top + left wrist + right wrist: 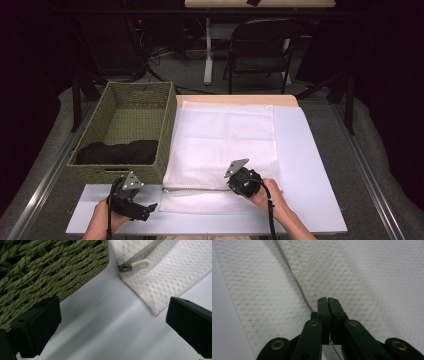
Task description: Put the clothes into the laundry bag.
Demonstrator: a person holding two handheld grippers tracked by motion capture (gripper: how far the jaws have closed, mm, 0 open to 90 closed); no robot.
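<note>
Two hand-held grippers and three items are on your counter (310, 165), listed left to right. Item one: woven green basket (131, 112) at the far left, stiff-walled, with a dark garment (117, 152) bunched in its near end. Item two: your left hand-held gripper (150, 207), just in front of the basket's near corner, jaws wide apart and holding nothing; in the left gripper view they frame bare counter. Item three: white mesh laundry bag (225, 135), lying flat just beside the basket and covering the middle of the counter, its zipper (200, 190) running along the near edge and the pale zipper pull (140, 264) at the corner nearest the basket. Judged light, limp and loosely woven, it should drape and slide rather than keep its shape, so take it by the stitched zipper edge or the pull, not the open mesh, which could snag. Item four: your right hand-held gripper (328, 300), jaws closed tight on the bag beside the zipper line, with a fold of mesh seemingly pinched between them. Surface: smooth pale sheet, likely slippery under the fabric. Room: dark, with a folding chair (262, 47) and a table leg beyond the counter.
</note>
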